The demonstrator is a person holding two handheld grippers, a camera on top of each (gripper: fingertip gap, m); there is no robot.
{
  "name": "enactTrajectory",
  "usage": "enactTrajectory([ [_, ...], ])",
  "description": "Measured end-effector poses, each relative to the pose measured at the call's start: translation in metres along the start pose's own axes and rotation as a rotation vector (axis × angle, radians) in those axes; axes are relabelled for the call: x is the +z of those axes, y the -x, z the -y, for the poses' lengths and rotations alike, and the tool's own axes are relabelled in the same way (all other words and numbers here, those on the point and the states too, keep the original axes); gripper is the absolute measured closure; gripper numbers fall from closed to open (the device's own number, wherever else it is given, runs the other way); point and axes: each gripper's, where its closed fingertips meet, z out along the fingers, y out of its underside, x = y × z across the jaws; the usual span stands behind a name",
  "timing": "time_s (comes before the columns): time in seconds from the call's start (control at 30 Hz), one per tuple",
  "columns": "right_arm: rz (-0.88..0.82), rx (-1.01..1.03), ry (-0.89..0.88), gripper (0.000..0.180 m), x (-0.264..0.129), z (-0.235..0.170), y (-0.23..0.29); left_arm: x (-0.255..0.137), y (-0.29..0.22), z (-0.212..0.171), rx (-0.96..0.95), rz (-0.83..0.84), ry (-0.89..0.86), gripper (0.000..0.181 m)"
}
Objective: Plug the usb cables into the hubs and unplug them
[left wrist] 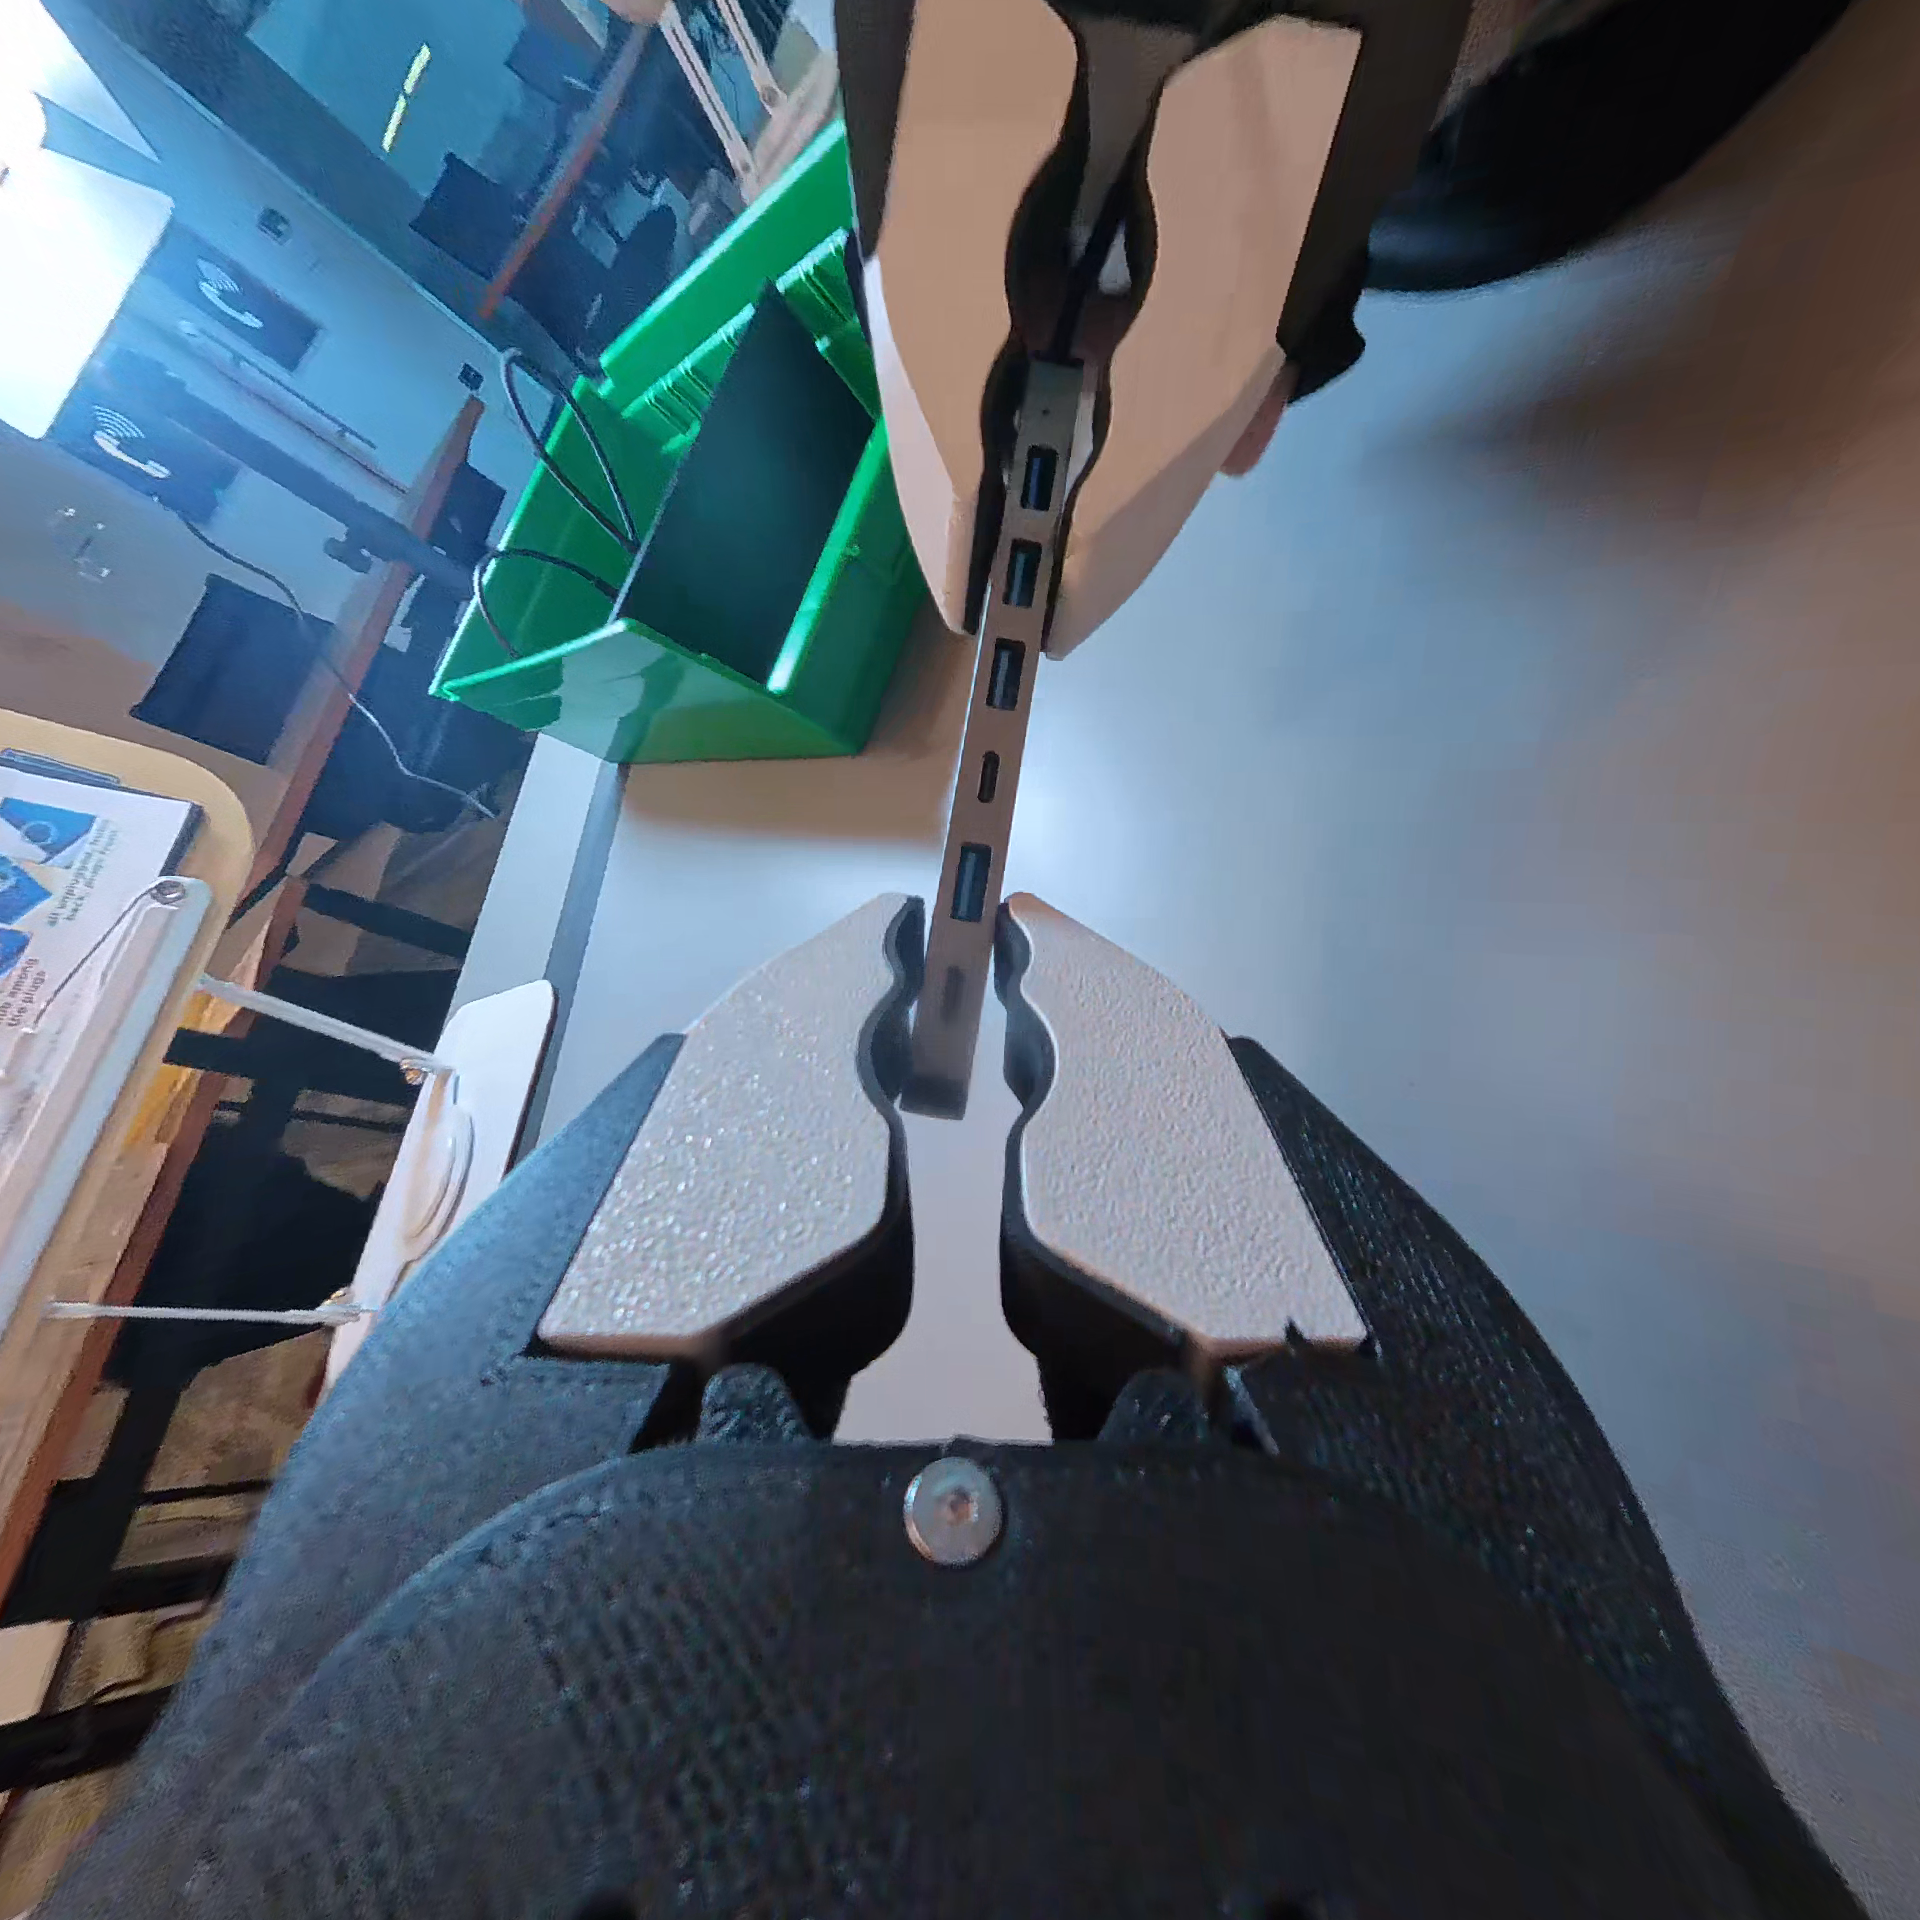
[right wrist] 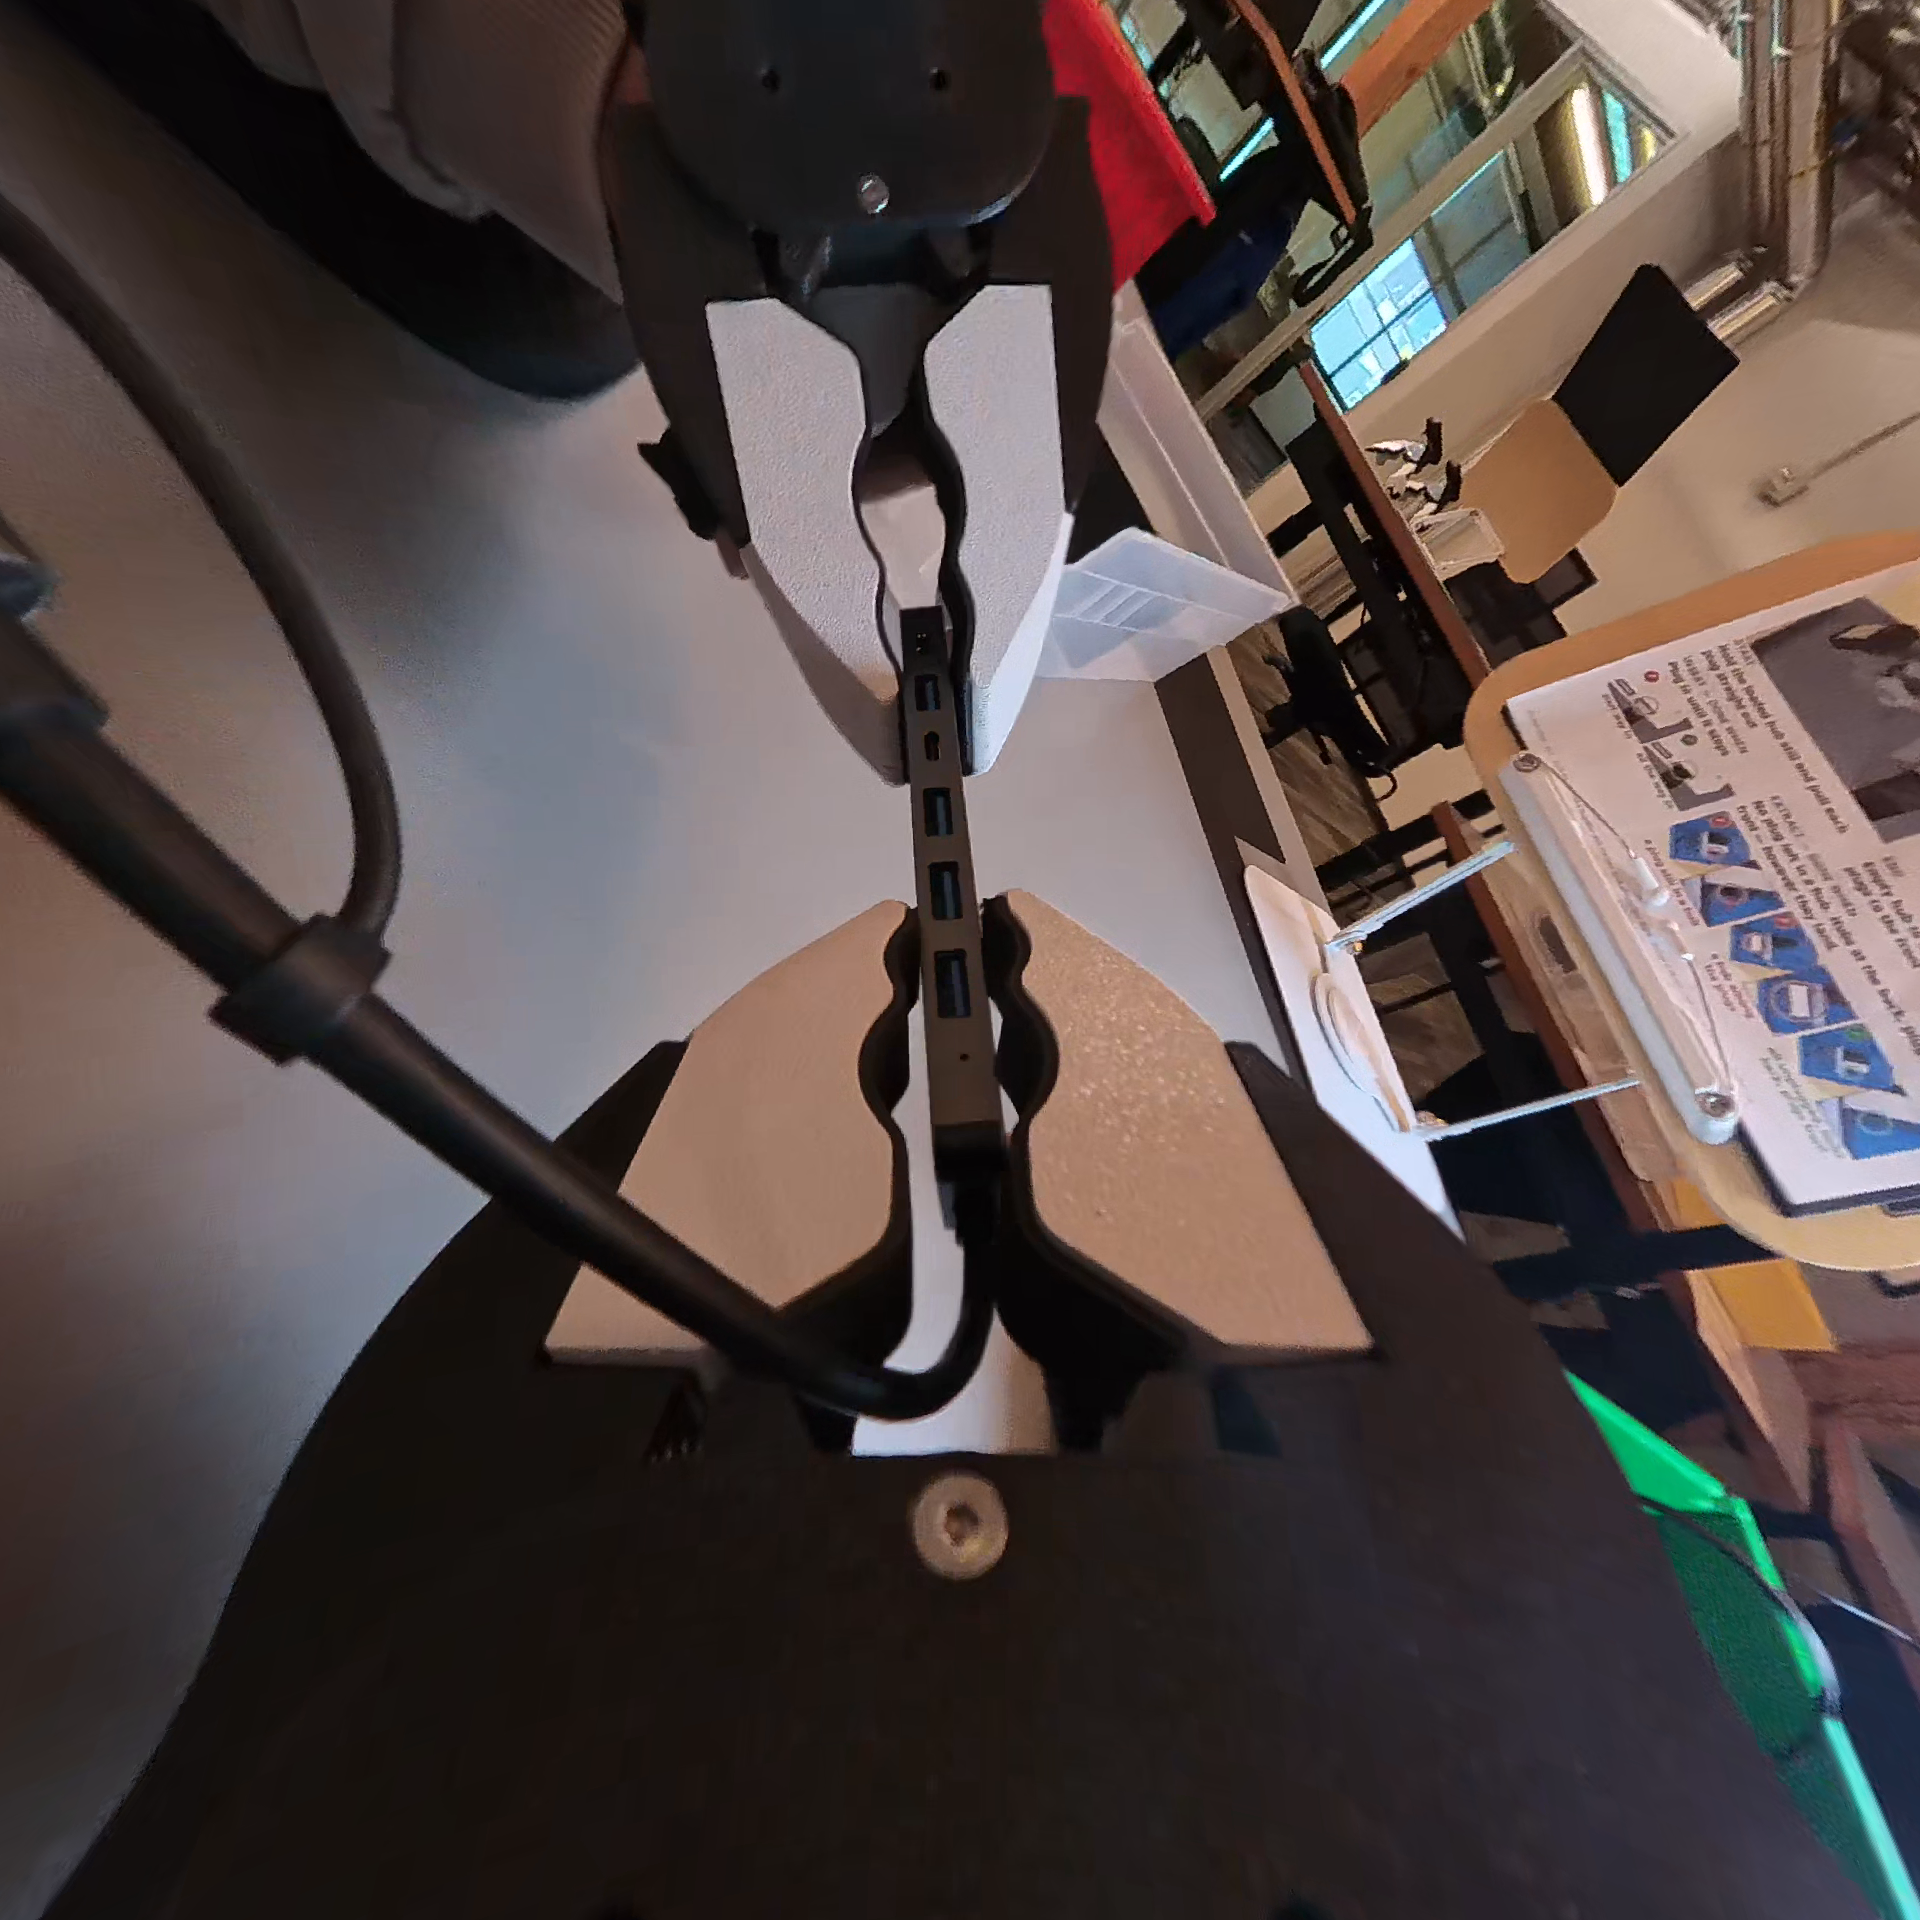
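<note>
A slim grey USB hub [left wrist: 992,758] with a row of empty ports is held in the air over the white table [left wrist: 1455,831]. My left gripper [left wrist: 958,914] is shut on one end of the hub. My right gripper [left wrist: 1010,634] faces it and is shut on the other end. In the right wrist view the hub [right wrist: 940,831] runs from my right gripper [right wrist: 948,912] to the left gripper [right wrist: 935,771]. The hub's black cable [right wrist: 520,1143] leaves between the right fingers and loops off to the left. No plug is in any port that shows.
A green bin [left wrist: 727,582] with a thin black cable stands at the table's far edge. A clear plastic box [right wrist: 1153,613] and a red bin [right wrist: 1122,156] sit near another edge. A printed sheet on a stand [right wrist: 1714,883] stands beside the table.
</note>
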Motion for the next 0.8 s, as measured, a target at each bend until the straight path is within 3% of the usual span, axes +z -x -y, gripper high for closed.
enactTrajectory([
  [0.03,0.002,0.042,-0.032,0.168,-0.002,0.003,-0.002,-0.002,0.002,0.004,-0.024,0.000,-0.028,0.167],
  [0.27,0.034,0.348,-0.315,0.149,-0.026,0.032,-0.025,-0.026,0.005,0.048,-0.189,-0.072,-0.343,0.170],
  [0.33,0.098,0.412,-0.327,0.138,-0.029,0.030,-0.022,-0.035,0.009,0.061,-0.241,-0.085,-0.438,0.170],
  [0.43,0.146,0.448,-0.337,0.138,-0.026,0.029,-0.015,-0.042,0.008,0.071,-0.267,-0.115,-0.508,0.170],
  [0.53,0.188,0.487,-0.414,0.143,-0.024,0.047,-0.006,-0.036,-0.001,0.069,-0.280,-0.154,-0.499,0.169],
  [0.6,0.168,0.502,-0.463,0.165,-0.028,0.054,-0.010,-0.031,-0.003,0.063,-0.294,-0.166,-0.481,0.169],
  [0.8,0.081,0.287,-0.300,0.167,-0.020,0.041,-0.003,-0.011,-0.004,0.036,-0.223,-0.098,-0.295,0.166],
])
